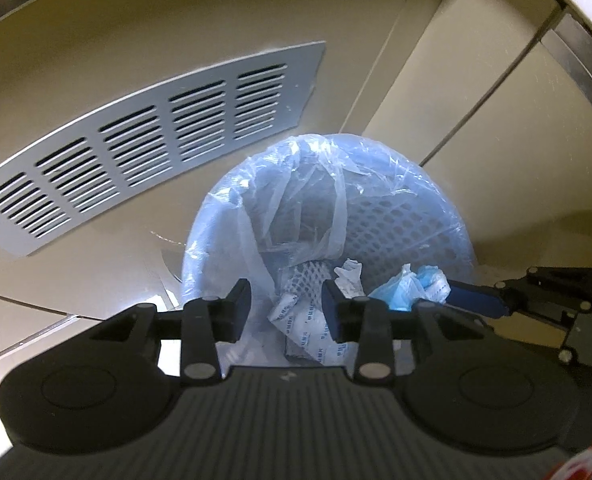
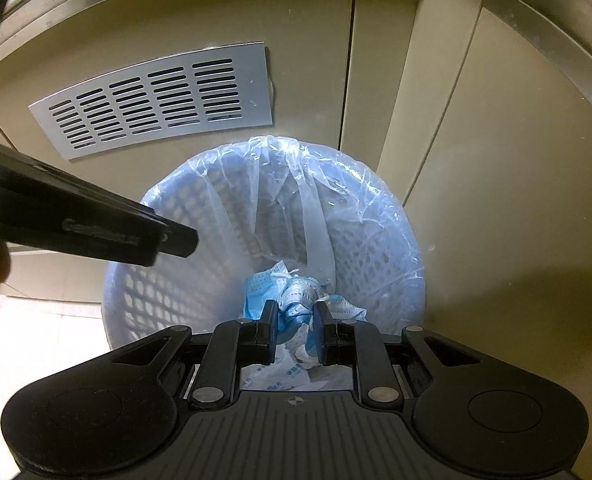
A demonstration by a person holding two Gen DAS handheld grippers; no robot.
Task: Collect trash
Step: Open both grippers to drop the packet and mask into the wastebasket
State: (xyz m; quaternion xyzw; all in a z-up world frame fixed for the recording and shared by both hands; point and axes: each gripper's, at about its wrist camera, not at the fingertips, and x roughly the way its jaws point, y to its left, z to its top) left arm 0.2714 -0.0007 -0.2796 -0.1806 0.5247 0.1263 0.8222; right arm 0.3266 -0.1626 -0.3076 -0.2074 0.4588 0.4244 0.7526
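Right gripper (image 2: 293,330): clamped on a crumpled blue mask (image 2: 291,300), held just above the bin (image 2: 376,240) mouth, near its front rim.
Left gripper (image 1: 287,306): pads apart with nothing between them; it hangs over the bin's front rim, on the side away from the mask.
Trash: white packets (image 1: 310,326) and a crumpled paper (image 1: 350,276) already lie in the bottom of the bin; the mask is the piece not yet in.
Bin: pale mesh basket on the floor, lined with a thin blue bag (image 1: 296,184), standing against the beige cabinet.
Step in hand: by my reading, you are about to drop the mask into the bin.
How to do it well: bring your right gripper further over the bin's middle before you part its pads, so the mask falls inside the bag and not on the rim. Open fully; the ear loops could snag on a pad, so lift straight up and check that nothing trails.
In the way: a loose fold of the bag hangs into the bin from the back rim; keep your pads off it or you may drag the liner out.
Crowding: both grippers share the bin's front edge, so draw your left one aside first.
Around: a slotted vent (image 2: 155,100) on the cabinet behind the bin; light floor tiles to the bin's left.
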